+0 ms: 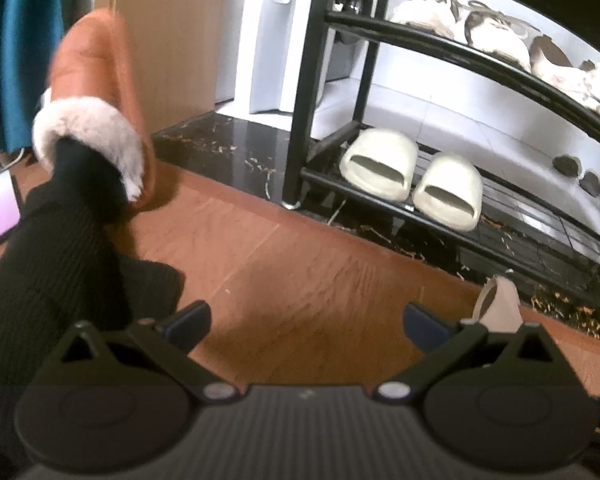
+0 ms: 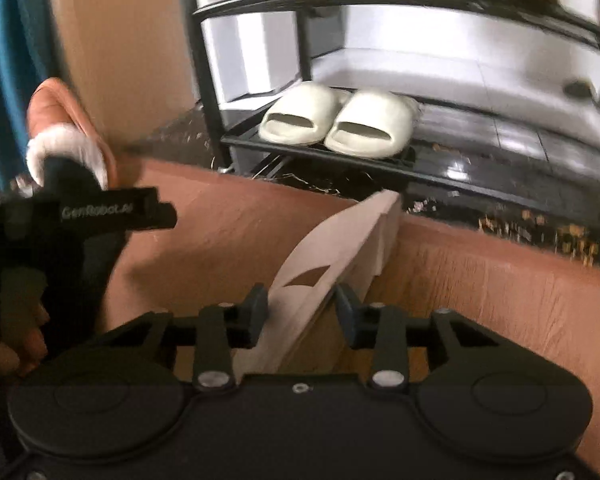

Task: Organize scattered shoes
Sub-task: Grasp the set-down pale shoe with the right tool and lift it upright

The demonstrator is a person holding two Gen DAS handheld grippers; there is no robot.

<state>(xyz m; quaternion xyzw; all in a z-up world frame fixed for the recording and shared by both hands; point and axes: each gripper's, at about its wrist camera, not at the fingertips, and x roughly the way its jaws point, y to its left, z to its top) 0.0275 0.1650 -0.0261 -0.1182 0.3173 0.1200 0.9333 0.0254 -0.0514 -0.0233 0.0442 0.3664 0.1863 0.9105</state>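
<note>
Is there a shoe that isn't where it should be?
Yes. The beige shoe is off the rack, tilted over the wooden floor, pinched by the right gripper. The cream slides sit neatly paired on the black rack.

Beige shoe [image 2: 320, 280]: pale pink-beige, angled cut-out in its side, tilted, extending forward and right from between the right gripper's [image 2: 302, 312] fingers, above the wooden floor. Pair of cream slides [image 2: 336, 120]: side by side on the rack's bottom shelf, ahead, openings facing the gripper.
</note>
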